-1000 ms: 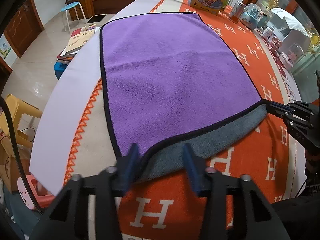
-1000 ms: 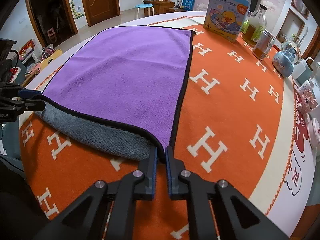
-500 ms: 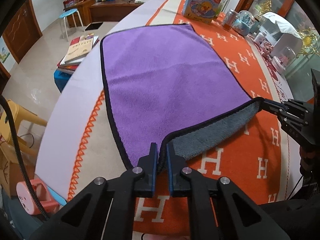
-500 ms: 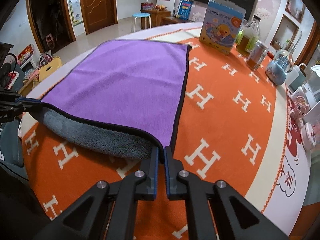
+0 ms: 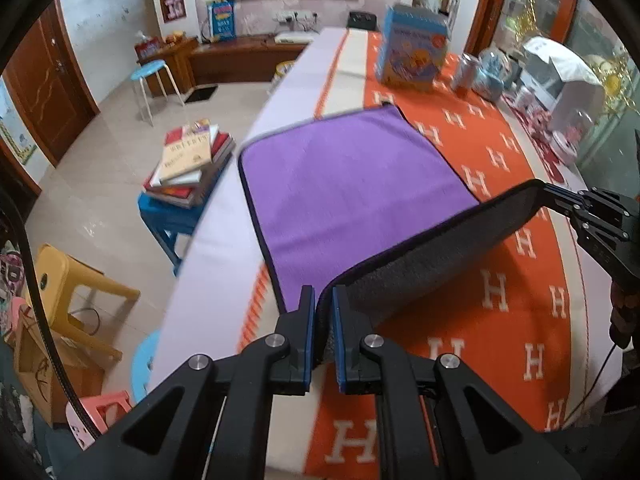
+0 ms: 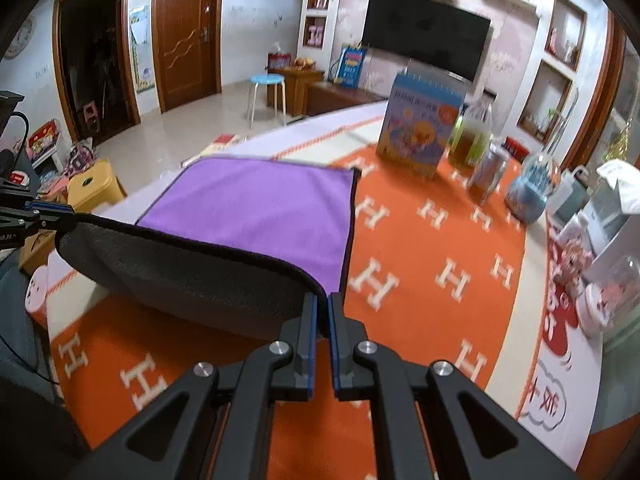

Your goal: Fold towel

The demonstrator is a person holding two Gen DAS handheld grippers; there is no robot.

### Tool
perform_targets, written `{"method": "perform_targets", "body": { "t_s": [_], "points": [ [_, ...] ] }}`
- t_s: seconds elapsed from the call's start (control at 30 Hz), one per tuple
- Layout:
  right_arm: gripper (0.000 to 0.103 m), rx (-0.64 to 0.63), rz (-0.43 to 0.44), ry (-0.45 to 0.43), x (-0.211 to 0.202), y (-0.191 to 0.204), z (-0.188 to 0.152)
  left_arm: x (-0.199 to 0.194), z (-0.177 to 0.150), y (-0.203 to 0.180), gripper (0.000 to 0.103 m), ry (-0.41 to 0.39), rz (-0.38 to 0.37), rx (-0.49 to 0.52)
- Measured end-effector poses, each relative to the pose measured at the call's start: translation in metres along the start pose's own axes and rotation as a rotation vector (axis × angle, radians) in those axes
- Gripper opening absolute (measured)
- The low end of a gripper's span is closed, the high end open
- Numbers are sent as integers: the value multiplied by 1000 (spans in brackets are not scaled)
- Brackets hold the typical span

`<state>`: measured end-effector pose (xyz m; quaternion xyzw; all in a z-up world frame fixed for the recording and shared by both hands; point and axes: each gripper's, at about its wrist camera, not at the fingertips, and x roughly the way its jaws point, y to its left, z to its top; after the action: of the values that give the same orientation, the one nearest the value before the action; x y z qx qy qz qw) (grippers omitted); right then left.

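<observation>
A purple towel (image 5: 344, 184) with a grey underside and black trim lies on the orange H-patterned tablecloth (image 5: 500, 332). My left gripper (image 5: 320, 304) is shut on the towel's near left corner. My right gripper (image 6: 322, 308) is shut on the near right corner; it also shows at the right of the left wrist view (image 5: 560, 196). The near edge is lifted off the table and stretched between the two grippers, showing the grey side (image 6: 192, 276). The far half of the towel (image 6: 260, 204) still lies flat.
A blue picture-book box (image 6: 424, 124), a bottle (image 6: 470, 136), a can (image 6: 488, 172) and a glass globe (image 6: 530, 192) stand at the table's far right. White appliances (image 6: 612, 208) line the right edge. A stack of books (image 5: 188, 164) sits on a blue stool left of the table.
The left gripper closed on the near left corner. Both grippers then lifted the near edge well above the table, so the grey underside now hangs between them.
</observation>
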<state>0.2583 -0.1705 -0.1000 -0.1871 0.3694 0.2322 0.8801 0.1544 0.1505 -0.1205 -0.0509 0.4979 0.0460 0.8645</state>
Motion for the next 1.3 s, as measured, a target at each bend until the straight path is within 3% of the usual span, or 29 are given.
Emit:
{"method": "perform_targets", "body": {
  "t_s": [0.37,0.53,0.67,0.8,1.07,1.3],
  "points": [
    [5,1,-65,-134,24,-11,60,-5,73,25,6,-166,84,12],
    [5,-8,-90,-177,53,-17,86,14,101,39,6,-185,108,-29],
    [5,-51,-91,-163,76,-15,95,43,115,49,6,-154,107,-52],
    [5,-70,-87,-149,87,-11,96,76,116,55,6,-76,23,-87],
    [5,-50,-74,-134,99,-12,94,132,111,51,29,45,-76,-101],
    [5,-32,-61,-130,103,-13,93,167,116,47,34,101,-95,-119]
  ]
}}
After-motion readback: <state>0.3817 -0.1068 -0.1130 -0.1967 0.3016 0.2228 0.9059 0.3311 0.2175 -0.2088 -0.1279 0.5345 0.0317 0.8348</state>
